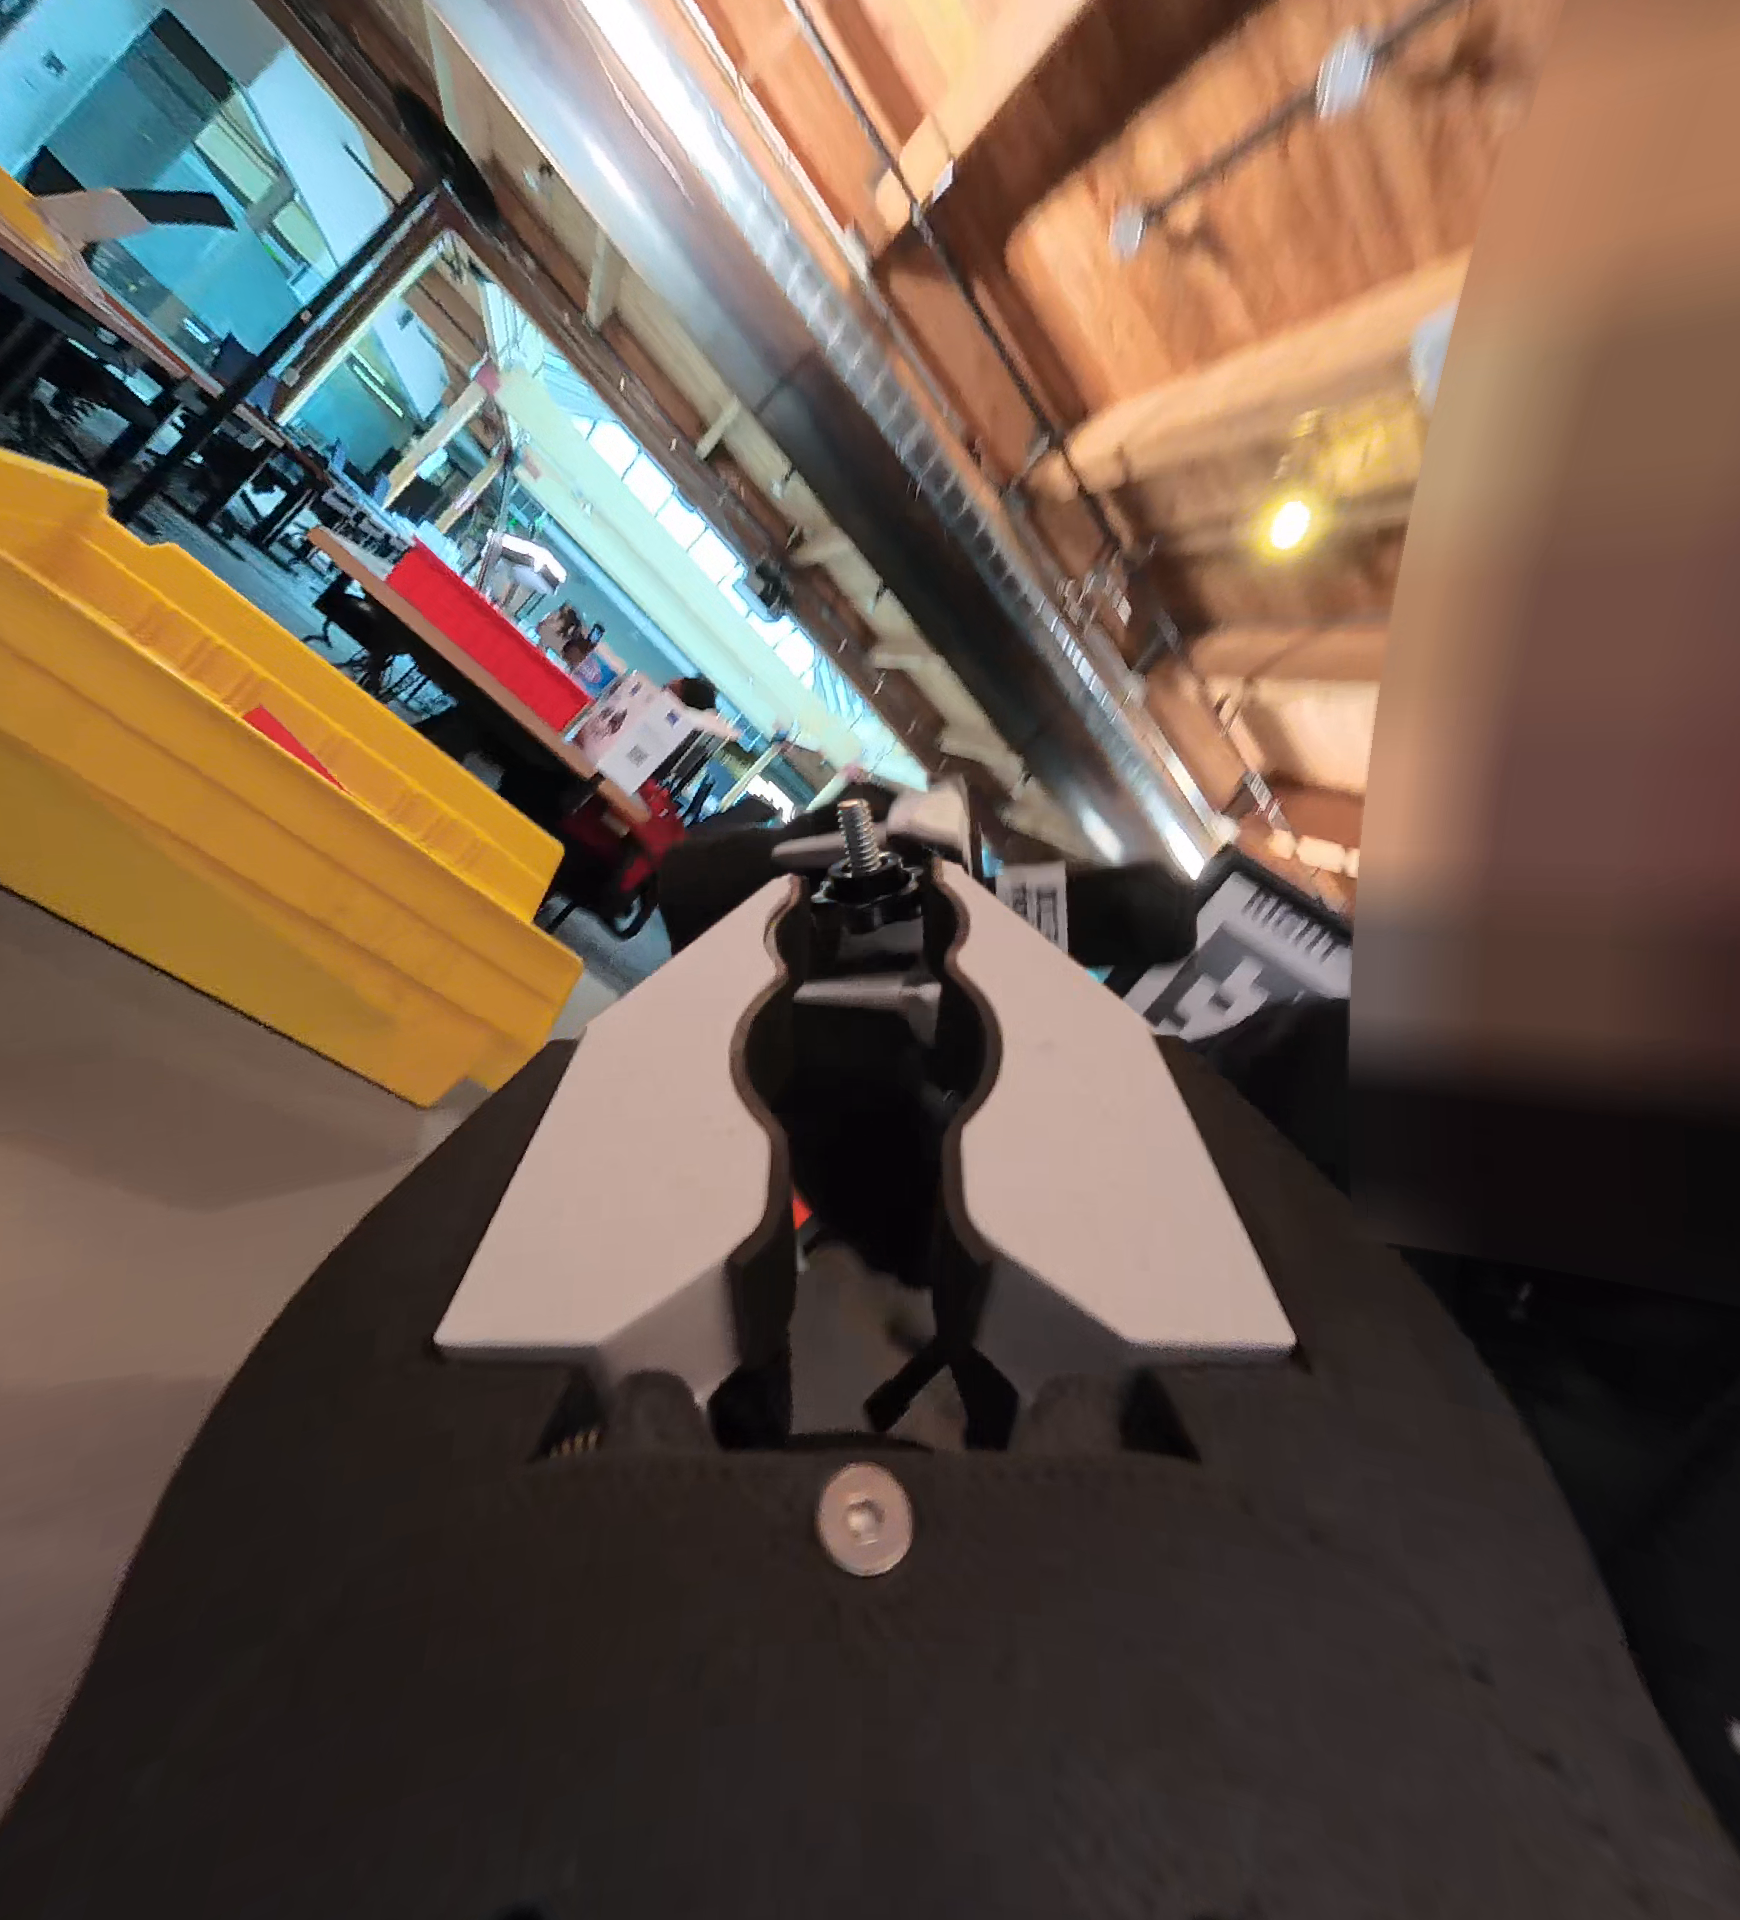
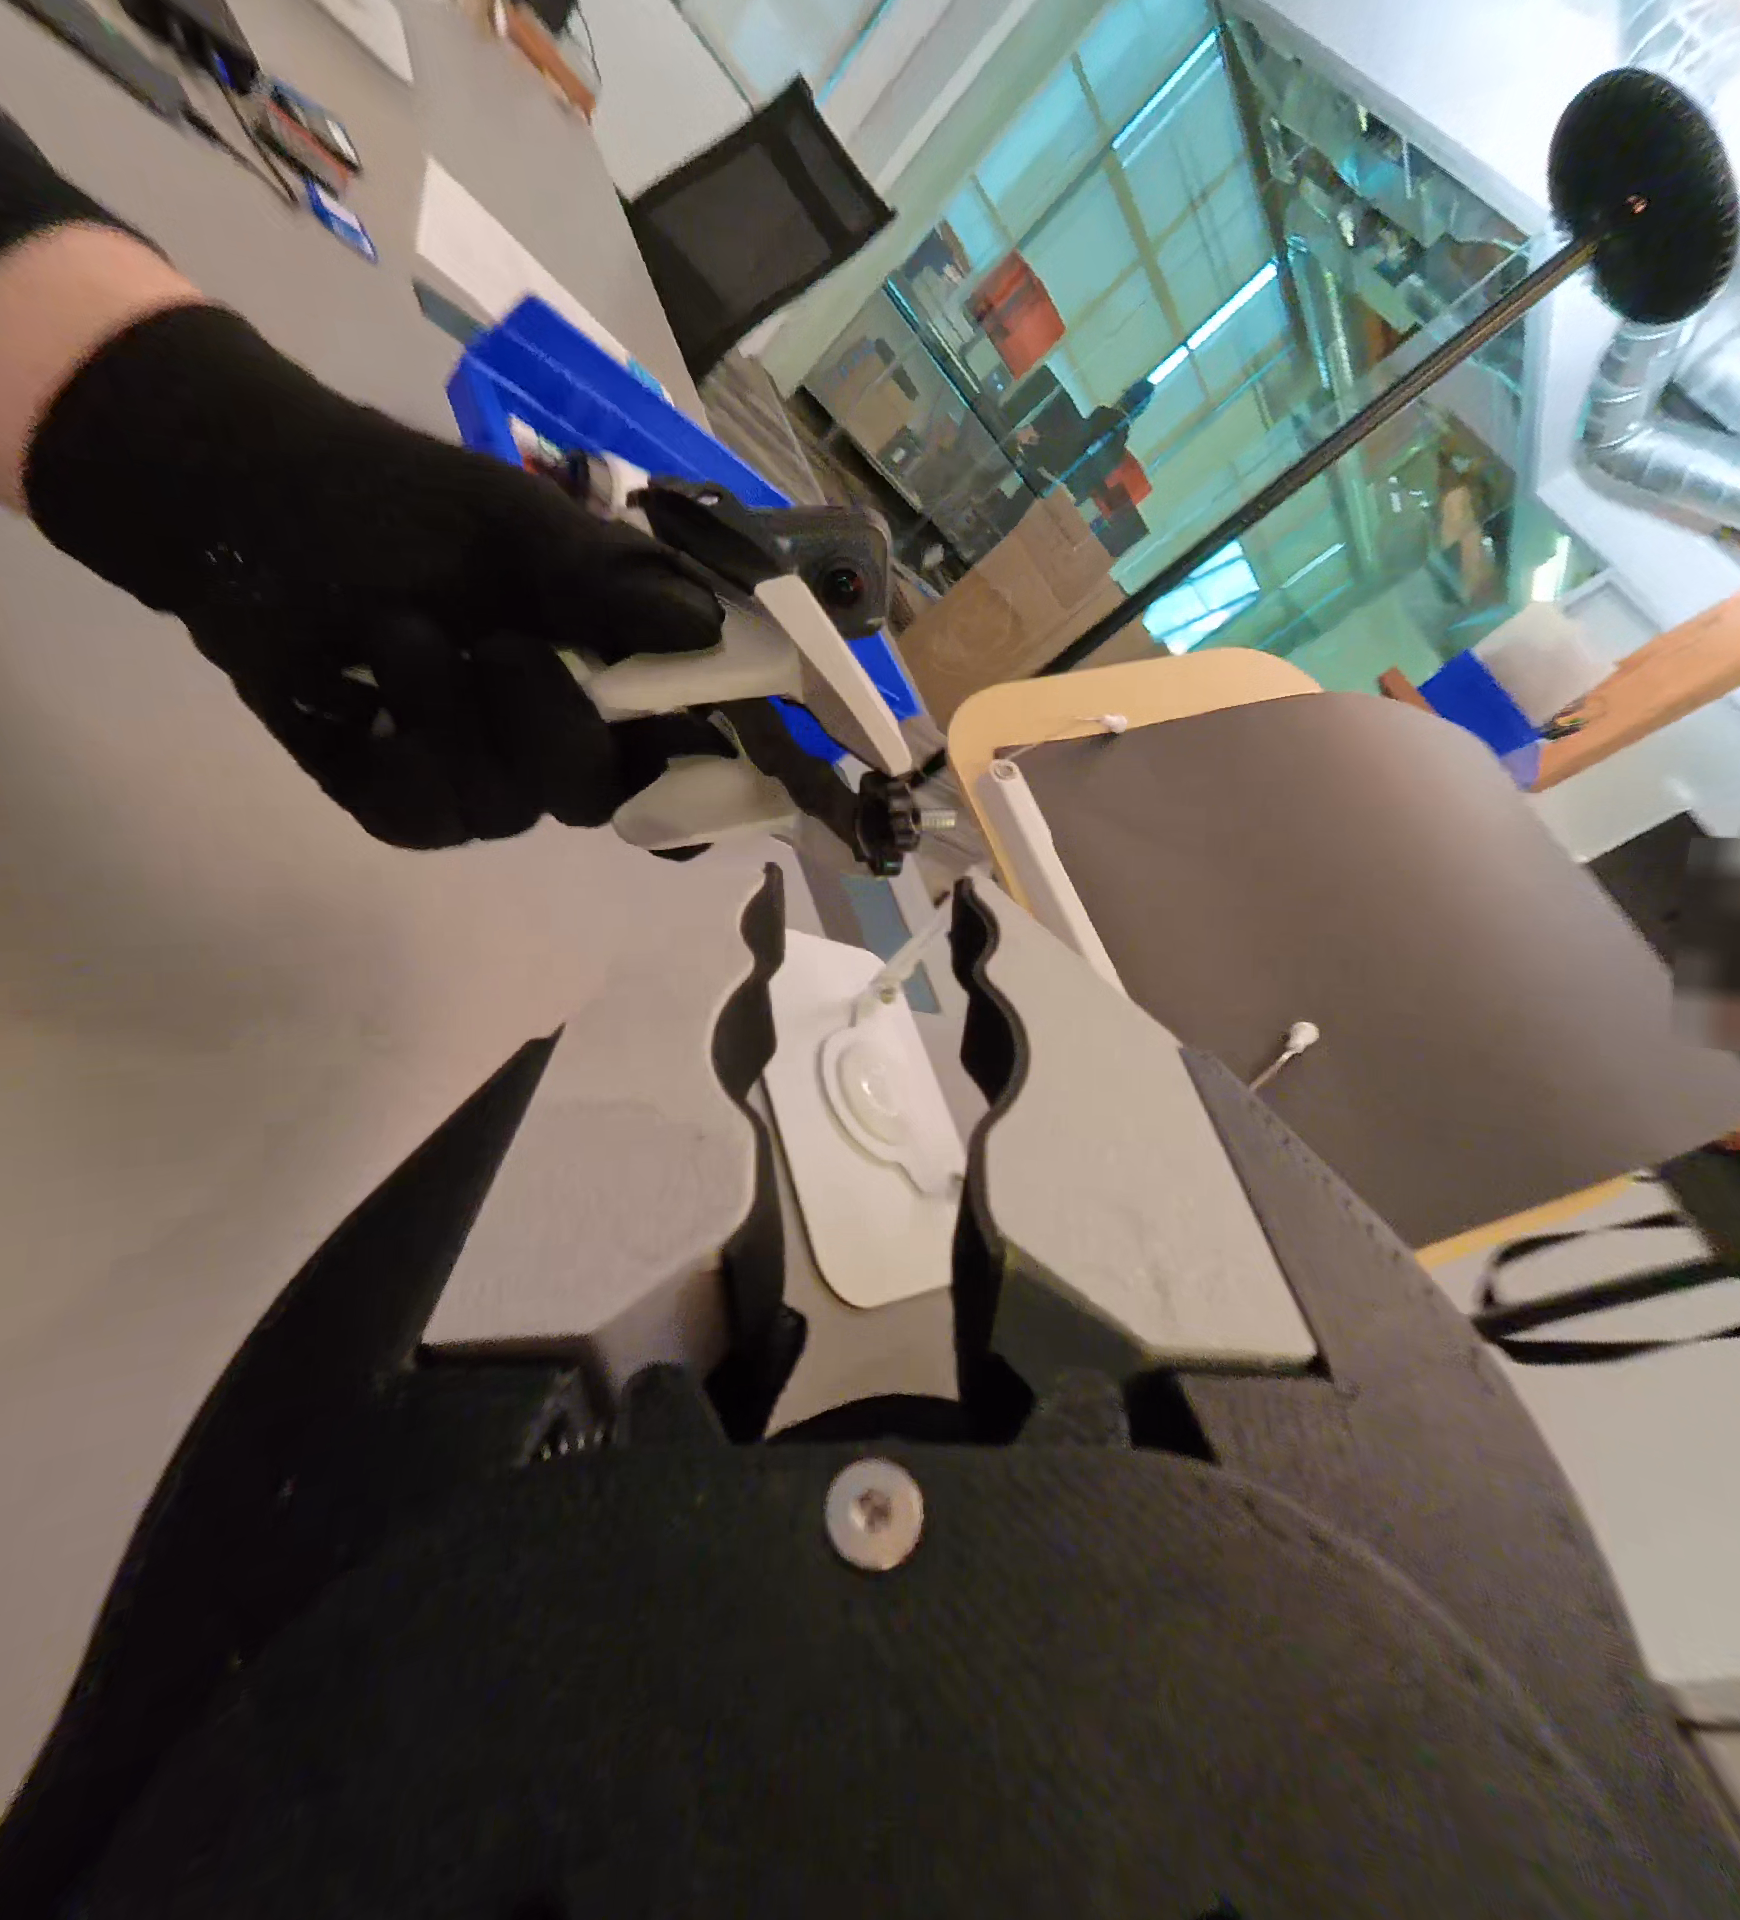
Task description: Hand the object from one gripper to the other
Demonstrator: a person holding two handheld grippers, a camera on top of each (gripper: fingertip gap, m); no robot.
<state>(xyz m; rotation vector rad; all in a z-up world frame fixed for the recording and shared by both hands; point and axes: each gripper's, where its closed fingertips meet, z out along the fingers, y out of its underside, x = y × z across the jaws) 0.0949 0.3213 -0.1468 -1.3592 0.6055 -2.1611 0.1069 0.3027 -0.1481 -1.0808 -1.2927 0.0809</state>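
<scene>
A black knob screw [image 1: 864, 875] with a short silver threaded stud sits pinched at the tips of my left gripper [image 1: 862, 902], stud pointing away. The left gripper is shut on it and held up in the air. In the right wrist view the same screw [image 2: 885, 821] shows at the tip of the left gripper [image 2: 892, 795], held by a black-gloved hand [image 2: 346, 603]. My right gripper [image 2: 864, 896] is open and empty, its tips just below the screw and apart from it.
A yellow bin [image 1: 222, 769] stands on the grey table [image 1: 66, 1091] to the left. A blue bin [image 2: 585, 400] lies behind the gloved hand. A grey panel with a wooden rim [image 2: 1313, 935] and a white plate [image 2: 876, 1122] lie beyond the right gripper. My two grippers' fingertips are within a few centimetres of each other.
</scene>
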